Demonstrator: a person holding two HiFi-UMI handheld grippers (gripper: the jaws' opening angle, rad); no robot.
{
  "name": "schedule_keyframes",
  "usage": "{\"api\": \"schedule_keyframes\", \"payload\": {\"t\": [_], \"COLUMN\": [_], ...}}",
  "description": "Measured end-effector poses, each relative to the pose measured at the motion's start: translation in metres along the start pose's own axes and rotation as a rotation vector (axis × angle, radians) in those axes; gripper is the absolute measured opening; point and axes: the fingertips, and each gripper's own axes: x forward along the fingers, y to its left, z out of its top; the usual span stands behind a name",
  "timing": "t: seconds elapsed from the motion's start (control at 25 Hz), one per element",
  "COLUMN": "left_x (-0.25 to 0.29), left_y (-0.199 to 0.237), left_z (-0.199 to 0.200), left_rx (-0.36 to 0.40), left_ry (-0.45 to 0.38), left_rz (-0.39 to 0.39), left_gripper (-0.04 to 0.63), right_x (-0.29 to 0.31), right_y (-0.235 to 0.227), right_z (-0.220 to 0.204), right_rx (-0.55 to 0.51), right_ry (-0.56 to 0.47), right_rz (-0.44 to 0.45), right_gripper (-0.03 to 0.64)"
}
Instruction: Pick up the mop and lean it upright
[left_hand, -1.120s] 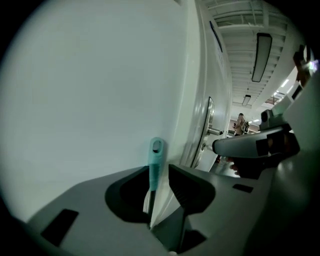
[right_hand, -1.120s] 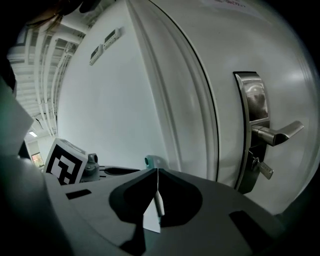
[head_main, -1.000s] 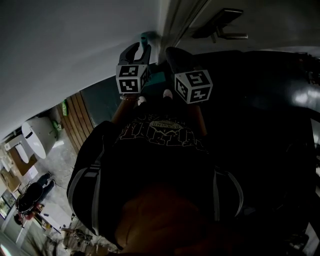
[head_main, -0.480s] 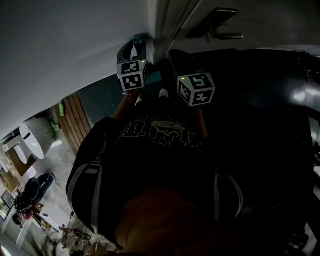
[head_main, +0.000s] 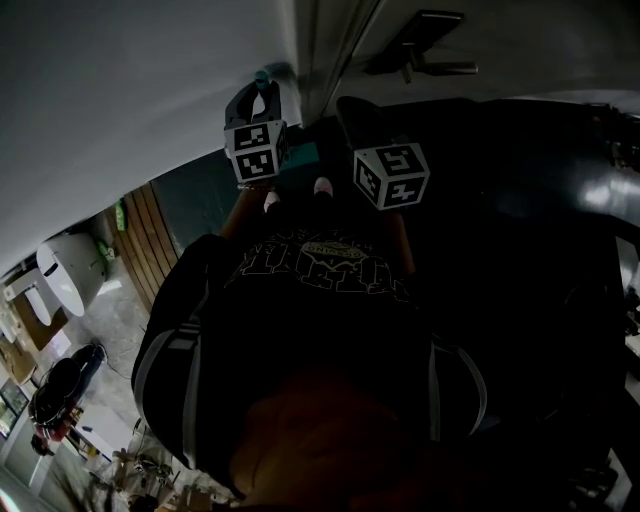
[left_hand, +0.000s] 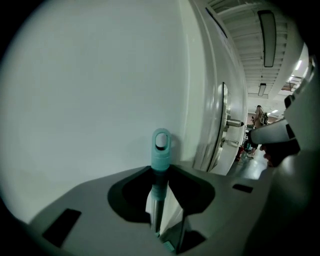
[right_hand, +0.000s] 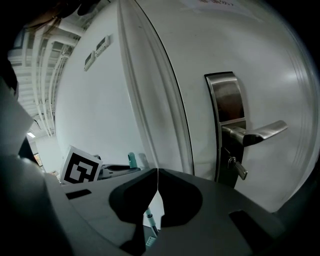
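The mop (left_hand: 160, 150) stands upright by the white wall (left_hand: 90, 100), next to the door (right_hand: 235, 45); whether its teal cap touches the wall cannot be told. The left claw (left_hand: 161, 171) has just been closing. The shaft stands between its jaws, nearer the left one, with a gap on the right, so nothing is gripped; this loose guard probably tests whether the mop leans unaided. The right claw (right_hand: 157, 171) is closed and empty, held aside near the door lever (right_hand: 252, 131).
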Motion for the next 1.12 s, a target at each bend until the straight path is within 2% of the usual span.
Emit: {"api": "schedule_keyframes", "payload": {"t": [0.56, 1.12], "left_x": [-0.057, -0.100], "left_y": [-0.012, -0.023], "left_z": [-0.025, -0.041], "left_rx": [0.032, 0.054], "left_ry": [-0.038, -0.057], "left_rz": [-0.030, -0.070], "left_gripper": [0.149, 0.149], "right_x": [-0.013, -0.040], "right_y": [0.029, 0.045], "right_z": [-0.023, -0.041], "right_rx": [-0.009, 0.004], "right_ry": [0.009, 0.012], "right_rz": [0.022, -0.027], "right_gripper": [0.020, 0.020]}}
